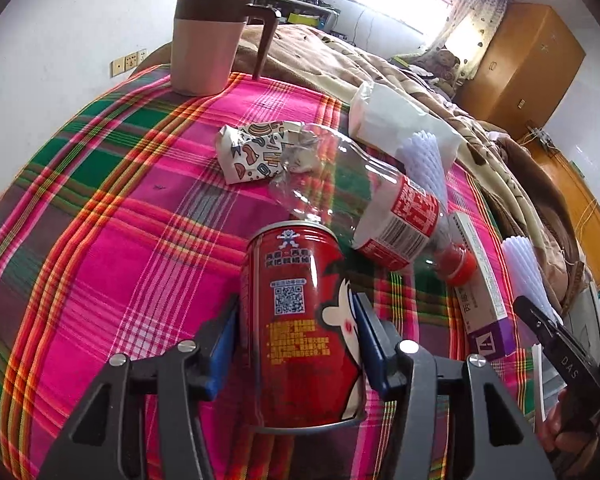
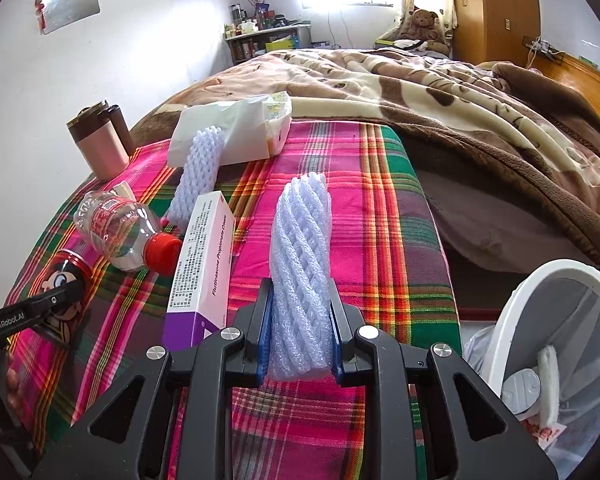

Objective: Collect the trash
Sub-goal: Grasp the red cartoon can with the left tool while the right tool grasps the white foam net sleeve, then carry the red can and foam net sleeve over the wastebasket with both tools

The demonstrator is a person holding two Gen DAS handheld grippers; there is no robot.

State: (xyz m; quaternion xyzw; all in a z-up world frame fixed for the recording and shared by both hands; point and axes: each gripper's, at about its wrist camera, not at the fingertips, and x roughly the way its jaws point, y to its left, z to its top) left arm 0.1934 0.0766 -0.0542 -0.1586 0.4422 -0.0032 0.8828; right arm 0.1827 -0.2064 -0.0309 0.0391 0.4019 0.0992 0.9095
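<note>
Left wrist view: your left gripper (image 1: pixel 296 340) clamps the red can (image 1: pixel 300 320), upright on the plaid cloth (image 1: pixel 100 240); your right gripper (image 2: pixel 300 336) pinches a foam net (image 2: pixel 302 264); the bin (image 2: pixel 540 320), lower right, holds some scraps. Left to collect: bottle (image 2: pixel 120 232), box (image 2: pixel 204 264), second net (image 2: pixel 196 176), wrapper (image 1: pixel 256 152).

A: Where does the left wrist camera sit?

B: Right behind the left gripper (image 1: pixel 296 344), angled down along its fingers, very near a red can (image 1: pixel 300 320) on the plaid cloth (image 1: pixel 100 240), facing the window wall.

A: And the right one?

B: Behind the right gripper (image 2: pixel 300 332), also tilted down, close over a foam net sleeve (image 2: pixel 302 256).

A: What do they share?

B: The plaid cloth, bottle (image 1: pixel 372 200), medicine box (image 2: pixel 204 264), mug (image 1: pixel 208 40), and each other's gripper at the edge.
</note>
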